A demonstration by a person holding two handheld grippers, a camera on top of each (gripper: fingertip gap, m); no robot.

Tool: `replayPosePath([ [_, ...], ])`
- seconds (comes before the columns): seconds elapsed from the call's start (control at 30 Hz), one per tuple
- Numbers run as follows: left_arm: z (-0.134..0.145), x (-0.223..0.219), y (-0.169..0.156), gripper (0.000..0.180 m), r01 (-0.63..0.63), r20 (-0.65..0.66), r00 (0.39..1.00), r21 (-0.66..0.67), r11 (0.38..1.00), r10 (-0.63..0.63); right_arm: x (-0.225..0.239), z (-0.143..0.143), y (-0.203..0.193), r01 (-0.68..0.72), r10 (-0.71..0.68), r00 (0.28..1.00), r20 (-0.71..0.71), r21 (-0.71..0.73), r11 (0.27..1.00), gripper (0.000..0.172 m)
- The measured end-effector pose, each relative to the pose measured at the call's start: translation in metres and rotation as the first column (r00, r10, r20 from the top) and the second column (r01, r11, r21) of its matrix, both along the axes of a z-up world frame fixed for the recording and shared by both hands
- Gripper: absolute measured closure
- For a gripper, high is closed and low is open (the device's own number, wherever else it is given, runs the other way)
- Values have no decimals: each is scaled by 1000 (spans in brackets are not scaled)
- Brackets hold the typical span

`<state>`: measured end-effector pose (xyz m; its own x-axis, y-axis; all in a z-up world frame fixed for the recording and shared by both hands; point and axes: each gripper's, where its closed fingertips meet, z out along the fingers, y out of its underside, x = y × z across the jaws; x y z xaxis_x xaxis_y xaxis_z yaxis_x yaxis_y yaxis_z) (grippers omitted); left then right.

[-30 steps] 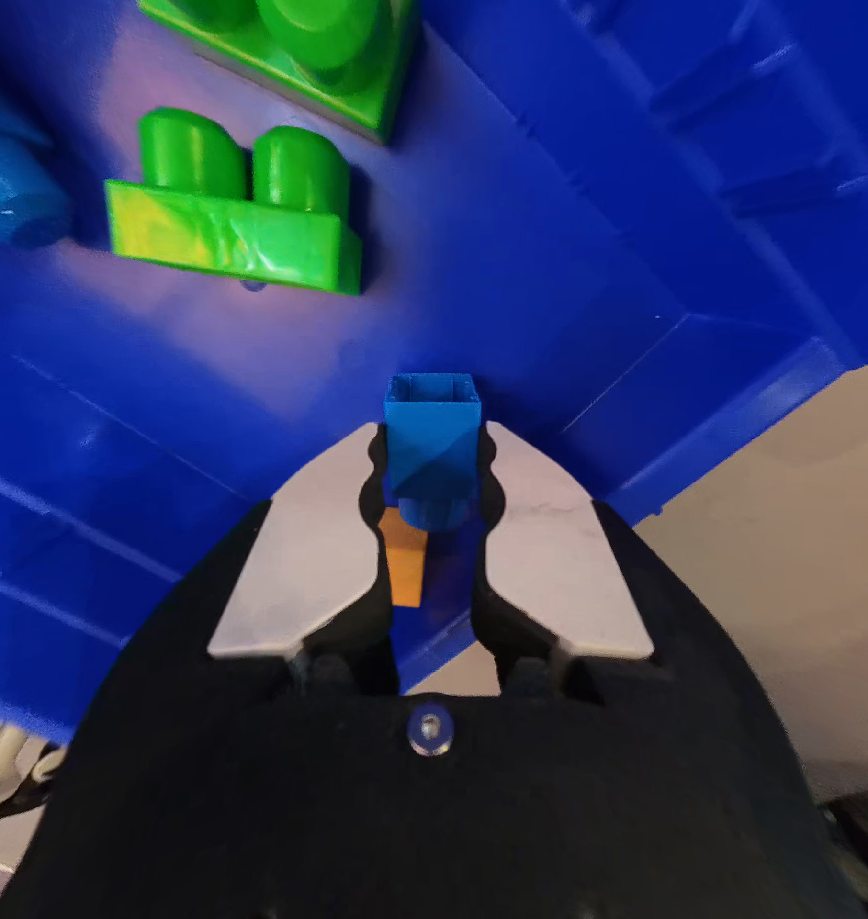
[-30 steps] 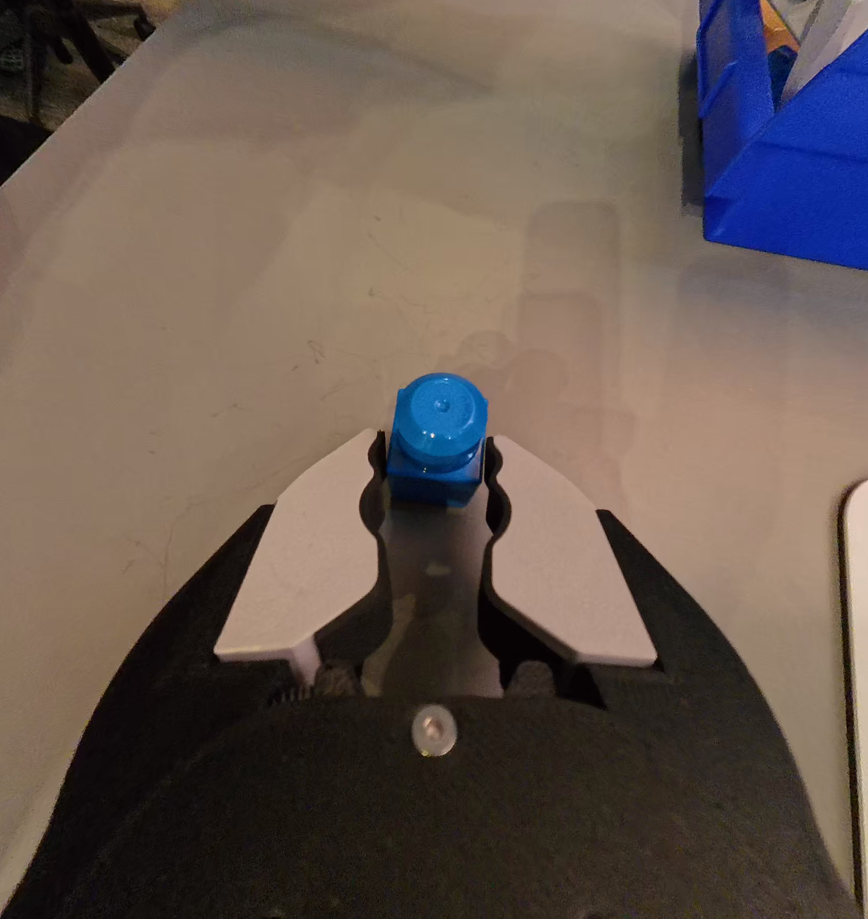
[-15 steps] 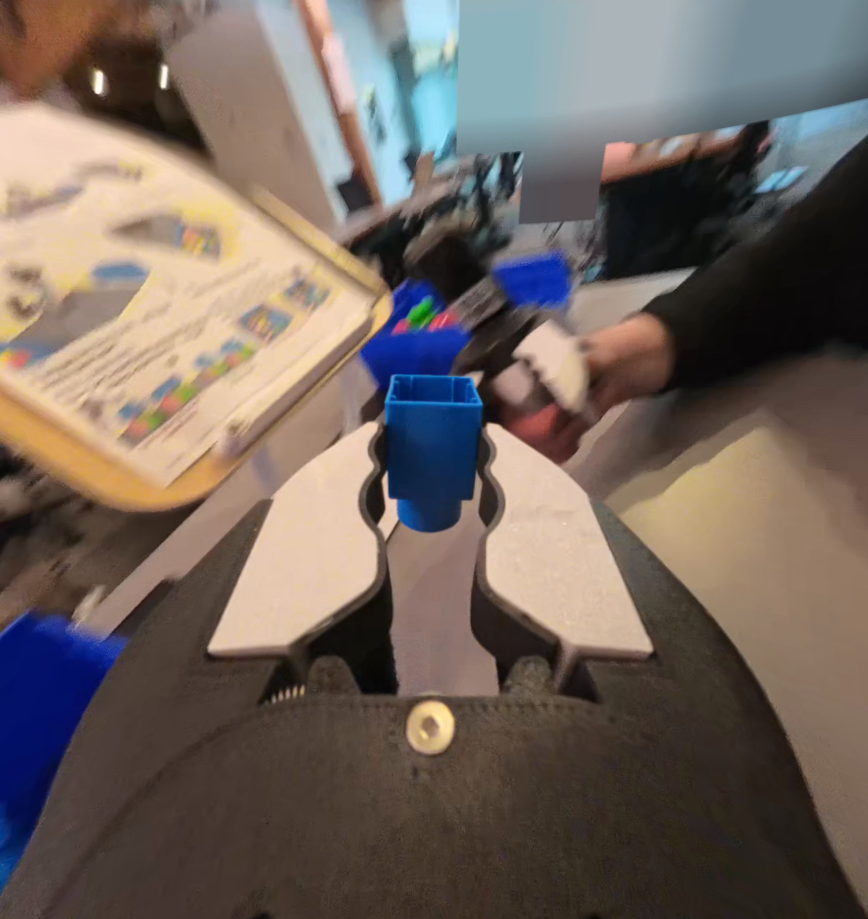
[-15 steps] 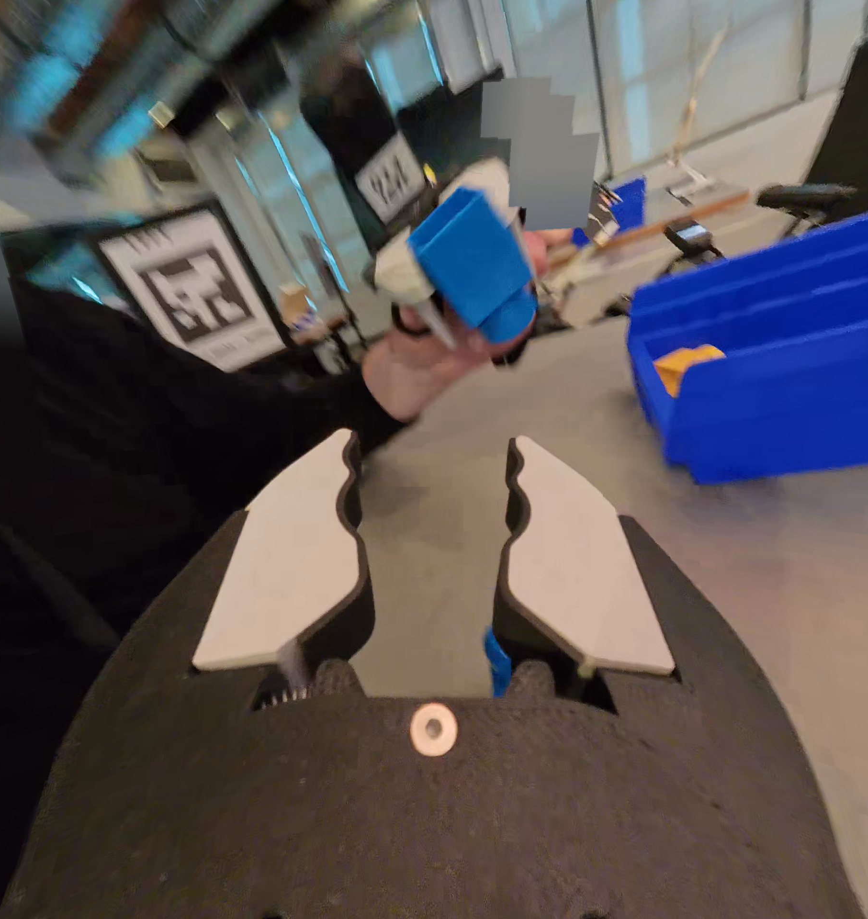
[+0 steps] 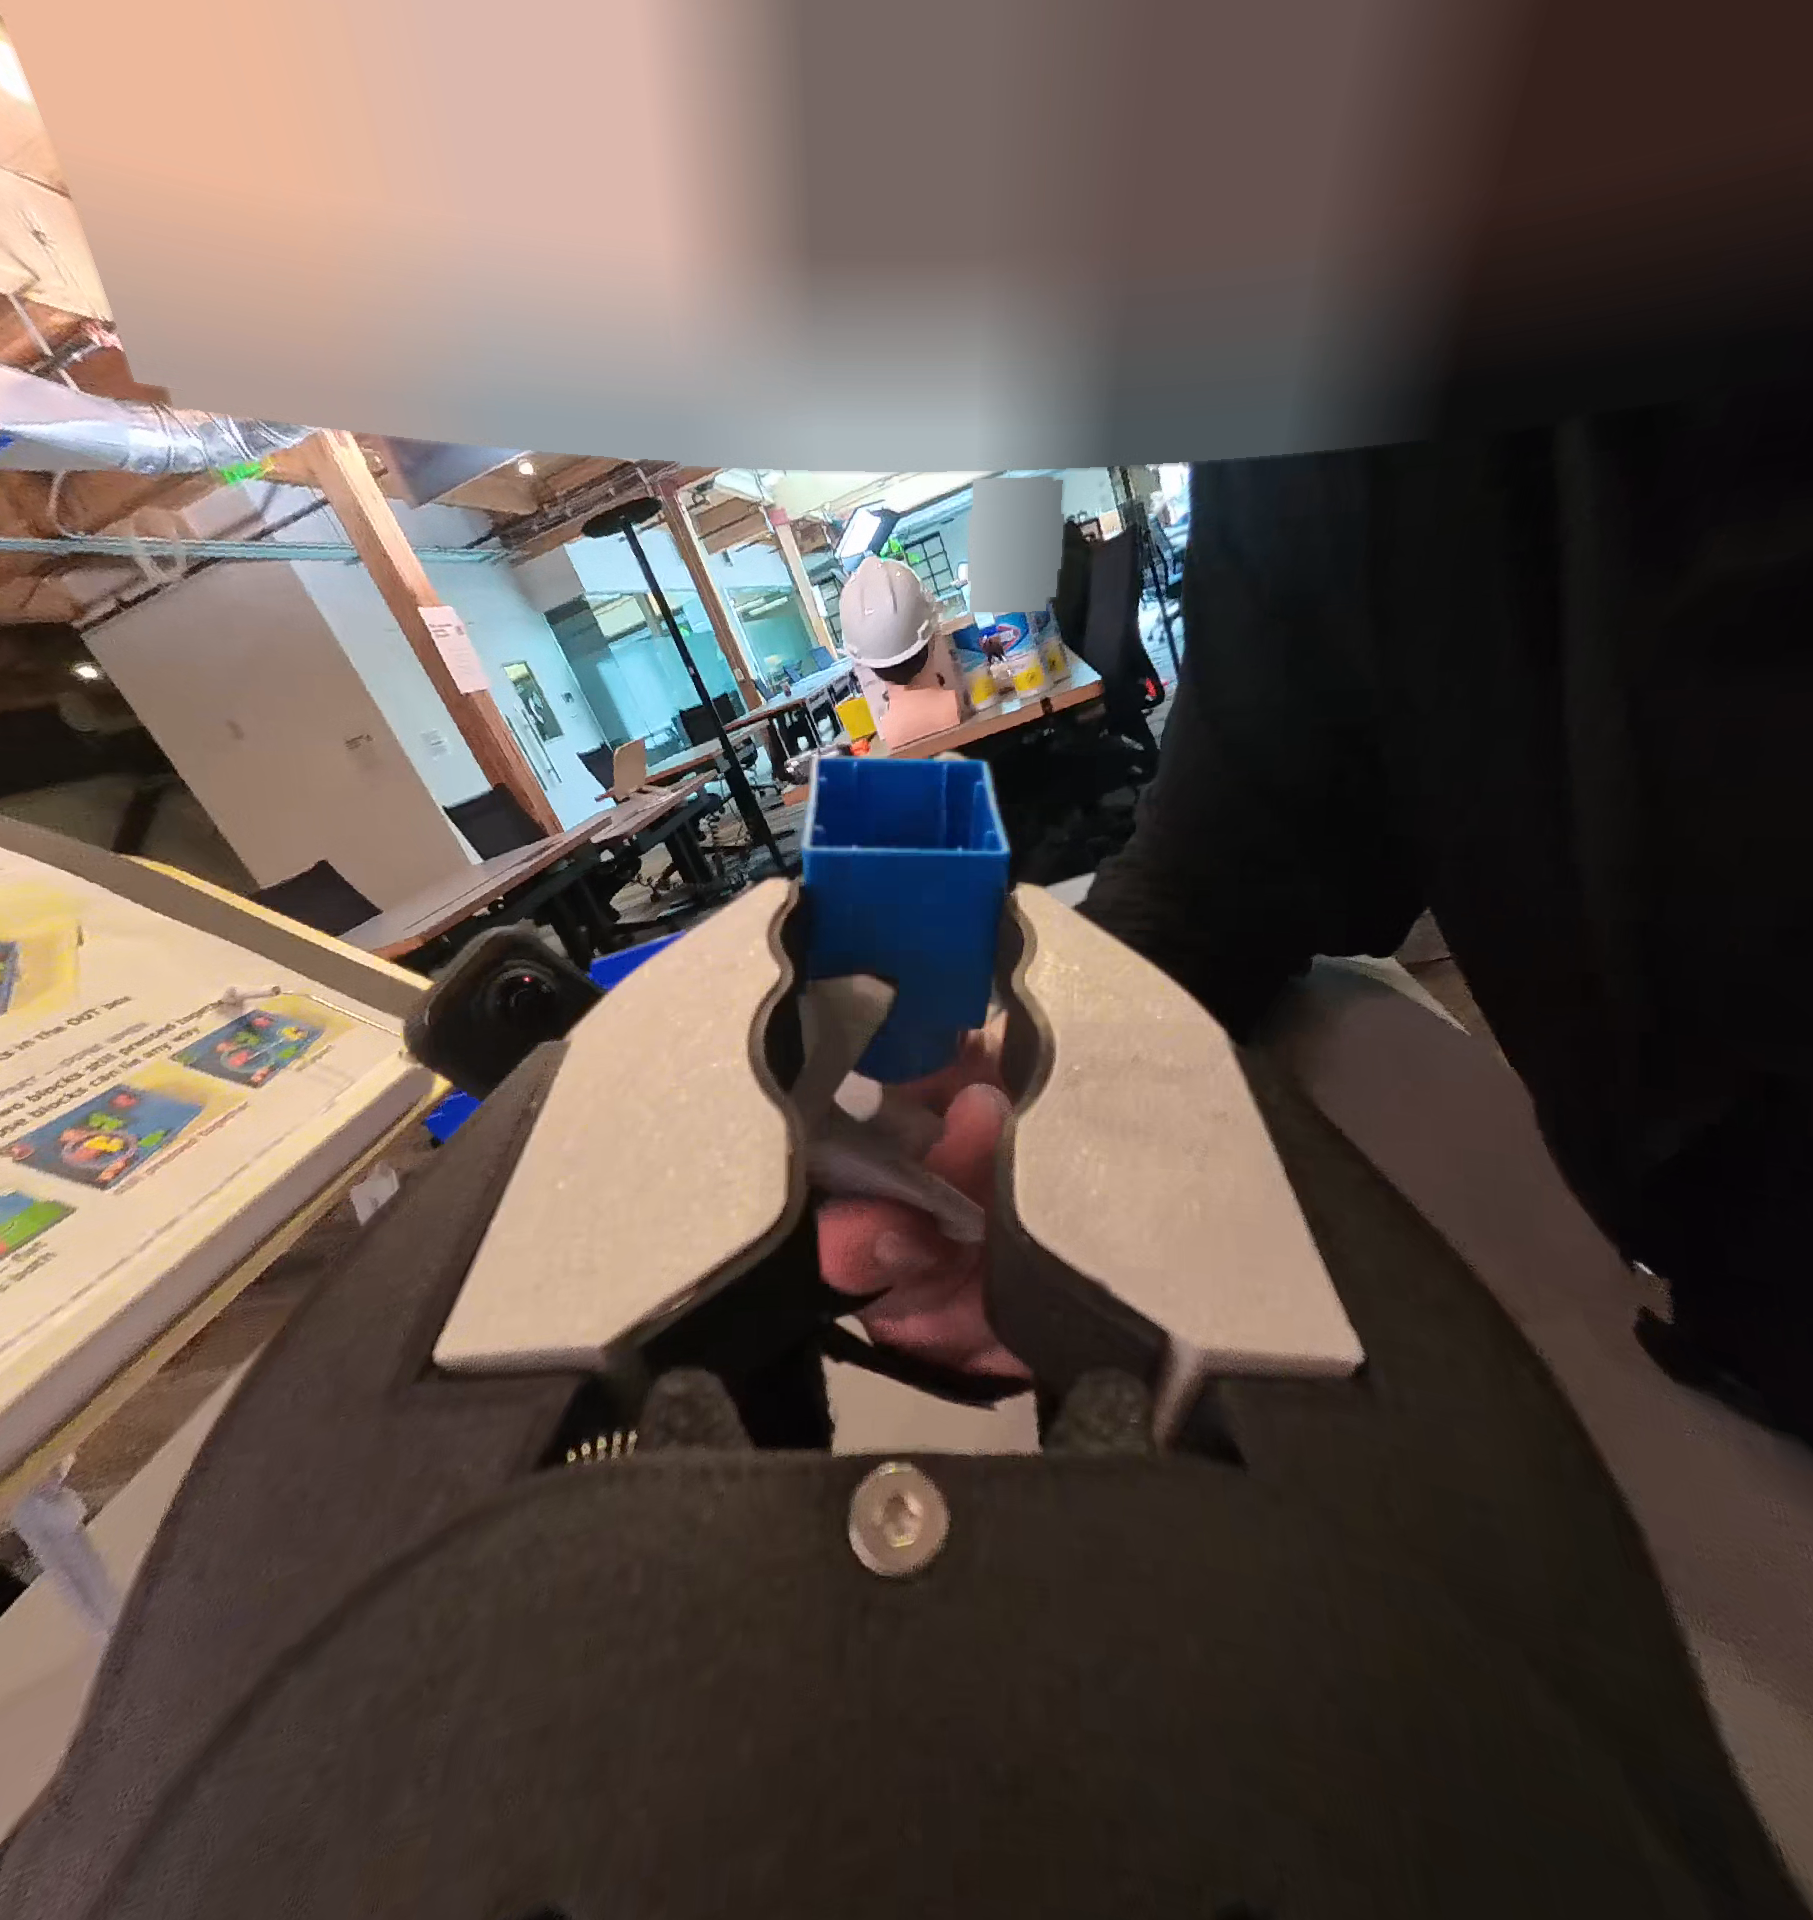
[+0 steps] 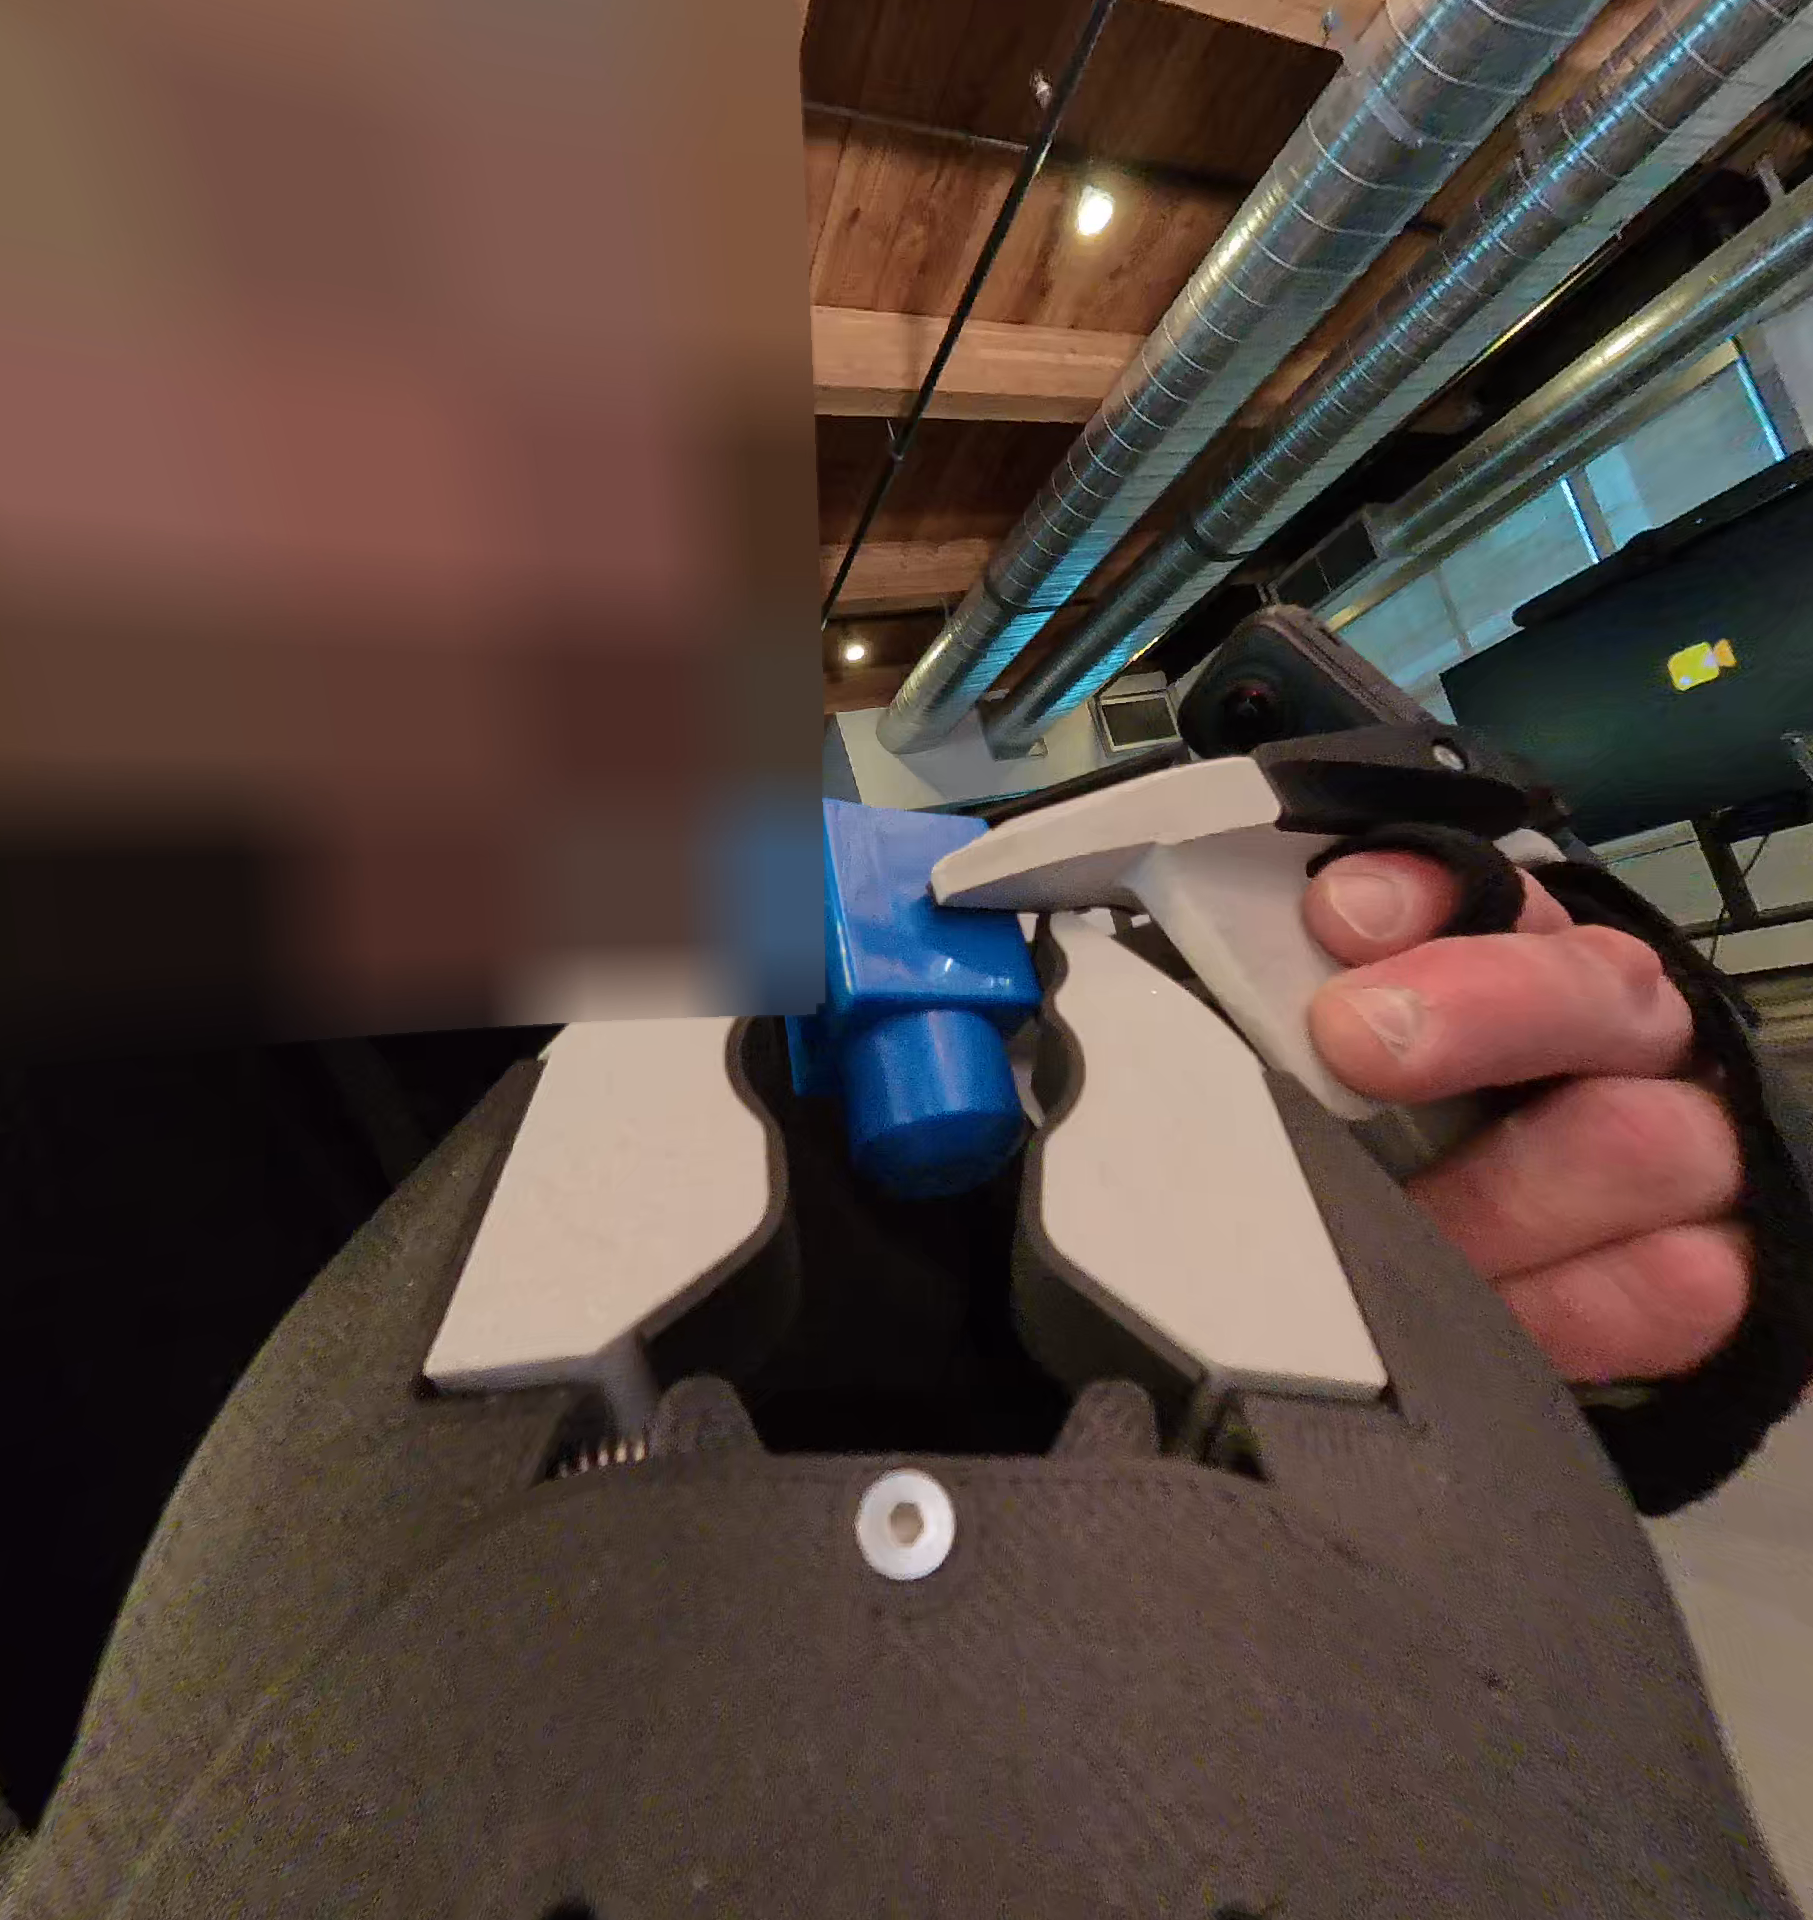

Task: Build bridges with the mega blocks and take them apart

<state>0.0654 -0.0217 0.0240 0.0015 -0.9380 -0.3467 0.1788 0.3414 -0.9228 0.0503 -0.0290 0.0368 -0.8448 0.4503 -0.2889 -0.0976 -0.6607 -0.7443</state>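
Left wrist view: the left gripper (image 5: 902,925) is raised off the worktop, its fingers (image 5: 673,1049) pinching a single blue block (image 5: 897,883) by its side walls, hollow underside pointing away from the camera and stud toward the palm. A hand (image 5: 928,1236) and part of the right gripper show through the gap behind it. To the left lies a printed instruction sheet (image 5: 102,1060) on a pale board, with a sliver of a blue bin (image 5: 632,961) beyond. The room is an open office with wooden posts, long desks and a white hard hat (image 5: 886,618) on a far desk.

Right wrist view: the right gripper (image 6: 902,1049) has its fingers (image 6: 1151,1122) spread to either side of the same blue block (image 6: 923,997); whether they touch it I cannot tell. The left gripper's finger (image 6: 1099,847) presses on the block's side, its handle held by a hand (image 6: 1536,1112). Overhead run wooden beams and silver ducts (image 6: 1245,343).

No bridge is visible in either view; judging by the lone block held in mid-air, most of the building or sorting remains
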Motion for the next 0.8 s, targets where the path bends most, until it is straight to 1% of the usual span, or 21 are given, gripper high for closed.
replayPosePath([
  [0.07, 1, -5, -2, 147, 19, 10, 1000, -1, 1000, -19, -4, 1, -1, -2, 1, 1000, -15, -8, 1000, 127],
  [0.17, -4, -11, 0, 146, -5, -29, 1000, 22, 1000, 6, -11, -3, 0, 16, -16, 1000, -6, -5, 1000, 128],
  [0.23, -6, -20, 7, 144, -43, -42, 998, 19, 999, 44, -17, -8, 3, 74, -76, 997, 31, 45, 996, 133],
  [0.27, -3, -27, 10, 143, -52, -28, 998, 11, 999, 52, -18, -10, 7, 104, -108, 992, 59, 71, 992, 134],
  [0.3, -1, -33, 13, 144, -71, -30, 997, 12, 997, 72, -18, -13, 11, 135, -147, 984, 99, 120, 984, 134],
  [0.33, -3, -39, 20, 143, -120, -61, 991, 23, 993, 121, -17, -19, 15, 177, -208, 969, 136, 207, 962, 134],
  [0.37, -6, -45, 27, 144, -163, -92, 982, 27, 986, 165, -13, -25, 23, 227, -287, 942, 172, 301, 926, 134],
  [0.4, -8, -50, 32, 148, -188, -108, 976, 19, 982, 189, -9, -33, 34, 270, -377, 899, 221, 399, 877, 134],
  [0.43, -13, -55, 39, 151, -222, -133, 966, 11, 975, 221, -3, -42, 45, 292, -473, 842, 259, 519, 803, 134],
  [0.47, -20, -57, 46, 151, -246, -164, 956, 0, 969, 243, 6, -51, 57, 295, -568, 775, 275, 638, 711, 134],
  [0.5, -26, -58, 49, 152, -249, -189, 952, -23, 968, 241, 17, -58, 69, 275, -644, 708, 288, 728, 628, 134],
  [0.53, -33, -58, 54, 155, -254, -218, 947, -52, 966, 238, 28, -66, 77, 223, -698, 648, 305, 801, 556, 134],
  [0.6, -53, -56, 67, 156, -307, -305, 911, -57, 950, 276, 51, -91, 97, 58, -811, 505, 294, 926, 372, 134],
  [0.63, -60, -52, 68, 157, -302, -332, 905, -61, 951, 266, 61, -102, 102, -31, -839, 454, 300, 946, 322, 134],
  [0.67, -67, -49, 69, 157, -300, -357, 899, -76, 951, 255, 66, -109, 103, -92, -849, 431, 307, 951, 297, 134],
  [0.7, -74, -47, 73, 157, -313, -385, 886, -82, 946, 260, 68, -116, 102, -141, -847, 425, 319, 948, 287, 134],
  [0.8, -92, -43, 77, 155, -335, -450, 852, -78, 939, 266, 68, -146, 96, -297, -834, 394, 387, 912, 283, 134],
])
